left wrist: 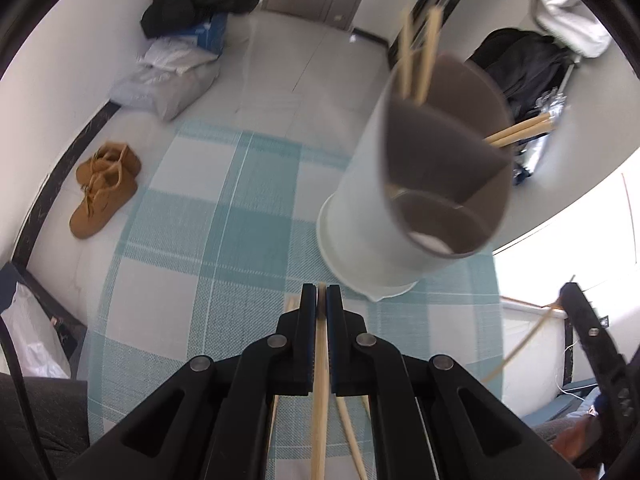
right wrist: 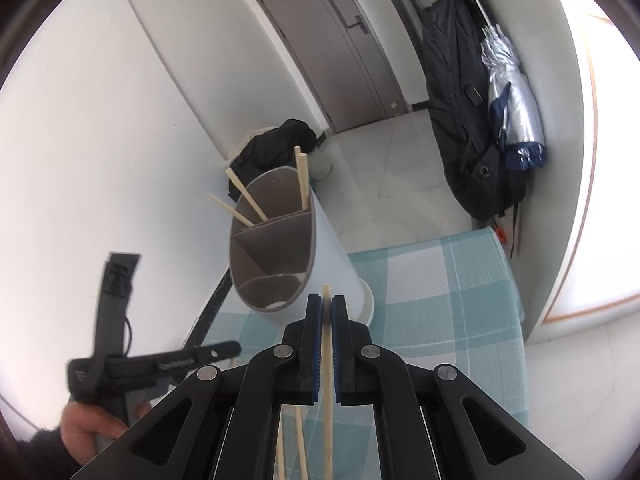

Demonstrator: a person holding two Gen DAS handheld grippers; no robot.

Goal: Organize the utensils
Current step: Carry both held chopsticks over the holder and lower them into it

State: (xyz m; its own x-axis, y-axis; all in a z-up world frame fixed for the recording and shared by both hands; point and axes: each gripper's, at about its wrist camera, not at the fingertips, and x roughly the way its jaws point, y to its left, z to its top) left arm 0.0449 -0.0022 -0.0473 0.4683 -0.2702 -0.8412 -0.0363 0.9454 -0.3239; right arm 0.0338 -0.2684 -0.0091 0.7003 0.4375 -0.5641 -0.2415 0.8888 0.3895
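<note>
While I look through the left wrist camera, my left gripper [left wrist: 321, 294] is squeezed tight on one wooden chopstick [left wrist: 320, 384], which runs back between the fingers. More loose chopsticks [left wrist: 352, 436] lie under it on the blue checked cloth [left wrist: 192, 216] over the counter. A white utensil holder [left wrist: 416, 184] with brown dividers stands just ahead to the right. Two chopstick pairs [left wrist: 420, 52] poke out of it. Brown shoes [left wrist: 105, 188] sit on the floor, far left.

From the right wrist camera, my right gripper [right wrist: 326, 306] pinches another chopstick [right wrist: 327, 380] the same way. The holder [right wrist: 280, 248] stands just ahead on the cloth [right wrist: 440, 304], with chopsticks [right wrist: 302, 176] in its far sections. My left hand [right wrist: 94, 426] shows low on the left. A folded umbrella [right wrist: 514, 108] hangs by the wall.
</note>
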